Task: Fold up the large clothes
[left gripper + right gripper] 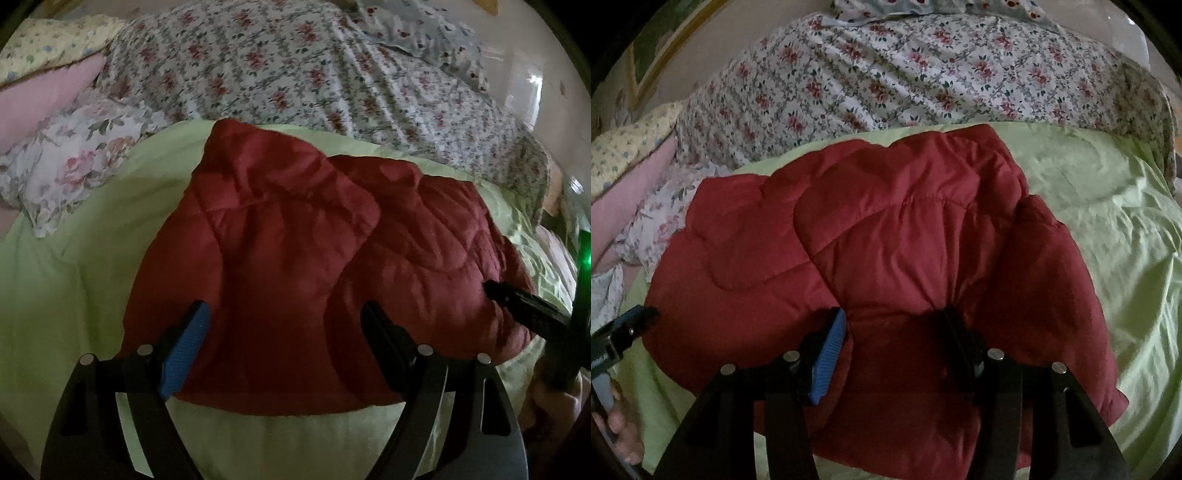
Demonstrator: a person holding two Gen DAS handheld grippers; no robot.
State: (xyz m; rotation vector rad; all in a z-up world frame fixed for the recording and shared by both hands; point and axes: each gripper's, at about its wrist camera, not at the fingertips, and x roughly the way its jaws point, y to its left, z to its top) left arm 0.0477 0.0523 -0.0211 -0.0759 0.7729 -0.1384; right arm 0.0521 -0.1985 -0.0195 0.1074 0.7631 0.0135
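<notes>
**Red jacket half-folded on a bed**

A puffy red quilted jacket (879, 258) is lying on the pale green sheet (1108, 221) near the bed's front edge. The right gripper (890, 325) is pinching a fold of it; the left gripper (284, 325) is hovering wide open, holding nothing.

red jacket (295, 251), green sheet (85, 277), spread left gripper (286, 321)

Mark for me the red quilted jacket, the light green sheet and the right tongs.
red quilted jacket (905, 236): right wrist view, its puffy upper panel.
light green sheet (1108, 206): right wrist view, bare stretch right of the jacket.
right tongs (892, 321): right wrist view, midway between fingertips, on pinched fabric.
</notes>
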